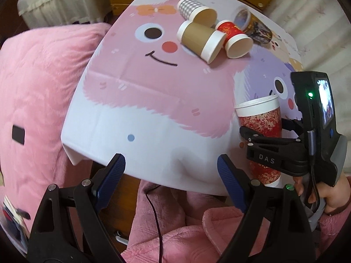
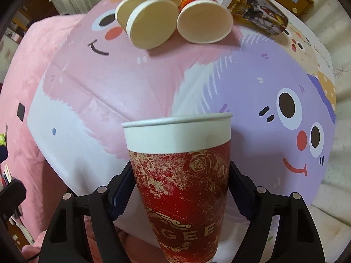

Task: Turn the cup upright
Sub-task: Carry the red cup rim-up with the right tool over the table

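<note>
- Cups on their sides near the far edge of the table (image 1: pixel 140 118): brown cup (image 1: pixel 200 40), checked cup (image 1: pixel 195 11), small red cup (image 1: pixel 233 38), all bunched together and touching, mouths turned toward the near edge, insides bare and cream-coloured.
- Dark printed cup (image 1: pixel 252 25) just behind that bunch, toward the far right corner, also lying down; inside not visible.
- Red cup (image 2: pixel 182 186) upright, mouth up, over the near right corner of the table; tall, tapering downward, red with worn gold roses and branches, white band under a rolled white rim, gold letters "AGEE" low on the wall. Inside hidden from both cameras.
- Right gripper (image 2: pixel 179 188) pinching red cup at mid-height, blue pads pressed on its two sides.
- Left gripper (image 1: pixel 171 173) spread wide and holding nothing, hanging at the near edge, fingertips (image 1: pixel 117 164) over the tablecloth's white border.
- Left view only: right gripper from the side, black clamp marked "DAS", small lit screen, green light, right hand (image 1: pixel 329 195) on the handle; whether cup base touches the table cannot be told, hidden by the clamp.
- Right view only: cup lettering and rose pattern close up, purple cartoon face on the tablecloth's right side.
- Both views: pink blanket (image 1: pixel 37 100) beyond the table's left edge.
</note>
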A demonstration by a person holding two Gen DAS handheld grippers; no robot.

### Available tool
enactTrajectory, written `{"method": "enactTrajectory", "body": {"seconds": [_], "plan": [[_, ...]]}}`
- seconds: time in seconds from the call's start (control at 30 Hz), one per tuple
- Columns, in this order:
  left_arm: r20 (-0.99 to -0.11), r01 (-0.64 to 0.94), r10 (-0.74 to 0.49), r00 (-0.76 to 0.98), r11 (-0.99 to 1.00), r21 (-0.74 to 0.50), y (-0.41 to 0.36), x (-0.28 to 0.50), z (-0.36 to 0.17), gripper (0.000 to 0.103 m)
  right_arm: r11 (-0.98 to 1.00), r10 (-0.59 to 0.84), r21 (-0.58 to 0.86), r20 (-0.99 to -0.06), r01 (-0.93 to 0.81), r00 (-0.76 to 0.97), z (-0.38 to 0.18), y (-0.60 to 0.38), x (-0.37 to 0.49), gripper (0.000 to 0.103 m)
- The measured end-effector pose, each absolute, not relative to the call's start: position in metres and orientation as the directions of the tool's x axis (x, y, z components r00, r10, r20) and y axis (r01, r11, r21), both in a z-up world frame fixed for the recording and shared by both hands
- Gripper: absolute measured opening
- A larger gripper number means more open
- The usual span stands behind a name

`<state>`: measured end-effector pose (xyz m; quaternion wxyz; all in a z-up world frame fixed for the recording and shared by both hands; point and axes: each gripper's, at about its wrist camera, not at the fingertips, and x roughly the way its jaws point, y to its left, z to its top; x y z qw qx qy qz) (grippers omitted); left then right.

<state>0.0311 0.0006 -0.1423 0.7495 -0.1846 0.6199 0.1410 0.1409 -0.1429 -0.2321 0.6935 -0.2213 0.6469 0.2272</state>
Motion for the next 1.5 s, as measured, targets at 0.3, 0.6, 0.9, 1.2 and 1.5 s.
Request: {"method": "enactTrajectory", "body": {"seconds": [0.3,0.6,0.9,1.2,1.5], "plan": [[-0.974,-0.348,-0.031,0.224,0.931,-0.110,0.010,0.049,-0.128,0.084,0.875,0.163,-0.001,-0.941,-0.485,0.296,-0.173,-0.170,0.129,0.077],[-0.956,-0.259,-0.013,0.293,0.962,-0.092,0.018,0.067,-0.105,0.084,0.897,0.407,0.172,-0.677,-0.406,0.613,-0.120,-0.215,0.102,0.078],[-0.935,-0.144,-0.046,0.353,0.984,-0.102,0.028,0.075,-0.088,0.084,0.947,0.320,0.175,-0.569,-0.268,0.758,-0.140,-0.208,0.082,0.079],[-0.936,-0.094,-0.071,0.345,0.989,-0.110,0.046,0.080,-0.097,0.084,0.957,0.289,0.183,-0.543,-0.224,0.789,-0.186,-0.179,0.052,0.079],[-0.869,-0.019,-0.233,0.437,0.963,-0.268,0.037,0.084,-0.089,0.084,0.964,0.267,0.137,-0.547,-0.230,0.794,-0.206,-0.160,0.017,0.080]]}}
